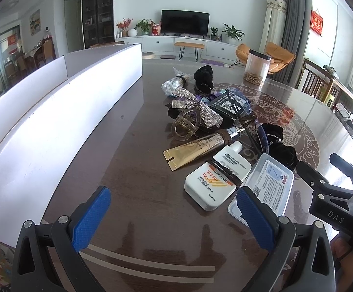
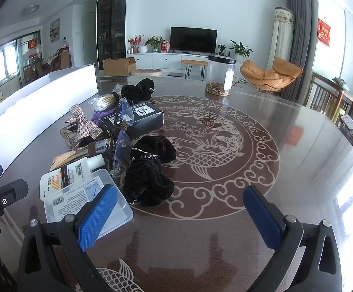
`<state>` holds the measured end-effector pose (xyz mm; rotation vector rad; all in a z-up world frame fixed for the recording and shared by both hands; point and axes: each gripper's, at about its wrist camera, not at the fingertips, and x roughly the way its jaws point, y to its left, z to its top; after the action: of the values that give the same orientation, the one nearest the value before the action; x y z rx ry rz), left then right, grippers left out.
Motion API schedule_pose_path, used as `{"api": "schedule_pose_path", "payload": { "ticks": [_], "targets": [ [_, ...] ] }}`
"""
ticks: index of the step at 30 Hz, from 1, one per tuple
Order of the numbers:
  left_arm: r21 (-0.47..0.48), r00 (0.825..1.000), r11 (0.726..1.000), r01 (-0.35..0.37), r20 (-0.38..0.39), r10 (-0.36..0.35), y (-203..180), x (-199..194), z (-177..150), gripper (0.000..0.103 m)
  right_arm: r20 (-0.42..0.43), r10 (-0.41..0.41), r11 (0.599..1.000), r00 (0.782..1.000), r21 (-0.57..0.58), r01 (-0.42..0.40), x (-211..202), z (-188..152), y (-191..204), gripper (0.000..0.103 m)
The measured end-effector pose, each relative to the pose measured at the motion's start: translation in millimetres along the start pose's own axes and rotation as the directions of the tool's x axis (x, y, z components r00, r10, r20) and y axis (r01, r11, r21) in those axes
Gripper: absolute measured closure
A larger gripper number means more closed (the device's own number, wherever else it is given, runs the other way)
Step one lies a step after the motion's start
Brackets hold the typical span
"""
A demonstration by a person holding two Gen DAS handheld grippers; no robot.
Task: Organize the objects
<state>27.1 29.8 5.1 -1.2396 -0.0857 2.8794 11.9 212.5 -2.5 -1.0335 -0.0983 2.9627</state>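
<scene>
I hold both tools low over the near edge of the table point(image 2: 286, 126), nothing gripped. The left gripper point(image 1: 174, 219) and right gripper point(image 2: 180, 214) each stand wide apart. The nearest item is the clear plastic case point(image 1: 264, 187), just right of the sunscreen bottle point(image 1: 218, 180). I would take the bottle across its narrow width; its long axis runs near-left to far-right, cap pointing far, then carry it left to the white box point(image 1: 54, 121).

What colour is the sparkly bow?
Silver, covered in shiny stones. The bow shows best in the left wrist view.
</scene>
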Motion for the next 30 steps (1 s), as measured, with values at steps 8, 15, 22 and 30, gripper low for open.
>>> {"api": "schedule_pose_path", "payload": {
  "ticks": [8,15,22,30],
  "targets": [
    [0.0,1.0,1.0,0.001,-0.013,-0.001,-0.5,3.0,0.1,0.0,-0.001,0.0,1.0,1.0,0.001,0.0,0.1,0.3,-0.3,0.0],
    [0.0,1.0,1.0,0.0,-0.016,0.0,-0.9,3.9,0.0,0.0,-0.003,0.0,1.0,1.0,0.002,0.0,1.4,-0.6,-0.9,0.0],
    [-0.014,0.999,1.0,0.002,-0.033,-0.003,0.8,7.8,-0.2,0.0,-0.003,-0.002,1.0,1.0,0.005,0.002,1.9,-0.9,-1.1,0.0],
    [-0.027,0.999,1.0,0.005,-0.041,-0.006,3.2,9.8,-0.6,0.0,-0.006,-0.002,1.0,1.0,0.01,0.002,2.1,-1.1,-0.7,0.0]
  ]
}}
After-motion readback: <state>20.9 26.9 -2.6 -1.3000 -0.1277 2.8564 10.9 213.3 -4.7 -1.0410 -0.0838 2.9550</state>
